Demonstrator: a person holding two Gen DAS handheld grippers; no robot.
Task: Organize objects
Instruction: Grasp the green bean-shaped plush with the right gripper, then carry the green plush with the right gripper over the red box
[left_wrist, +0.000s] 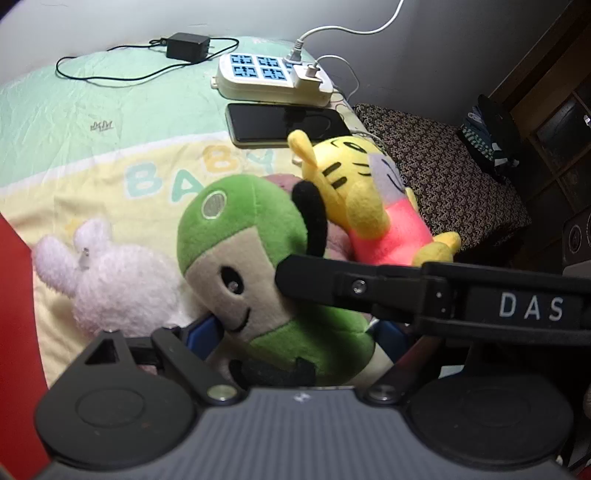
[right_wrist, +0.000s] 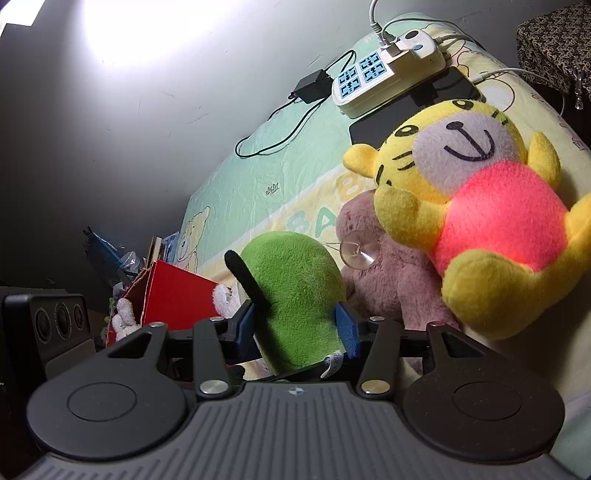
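Observation:
A green plush toy (left_wrist: 258, 236) with a beige face and black ears hangs over the bed. My right gripper (right_wrist: 295, 326) is shut on its head (right_wrist: 295, 284), blue pads pressed against both sides. In the left wrist view that gripper's black finger (left_wrist: 314, 280) crosses the toy's head from the right. My left gripper (left_wrist: 295, 332) stands open around the toy's body, with its blue pads close beside it. A yellow tiger plush (right_wrist: 480, 206) in a pink shirt leans on a pink plush (right_wrist: 388, 288). A white fluffy plush (left_wrist: 122, 284) lies to the left.
The baby-print blanket (left_wrist: 110, 147) covers the bed. A white power strip (left_wrist: 266, 79), a black phone (left_wrist: 284, 123) and a black adapter (left_wrist: 186, 46) with cable lie at the far end. A red box (right_wrist: 177, 295) stands at the left. A patterned cloth (left_wrist: 443, 173) lies to the right.

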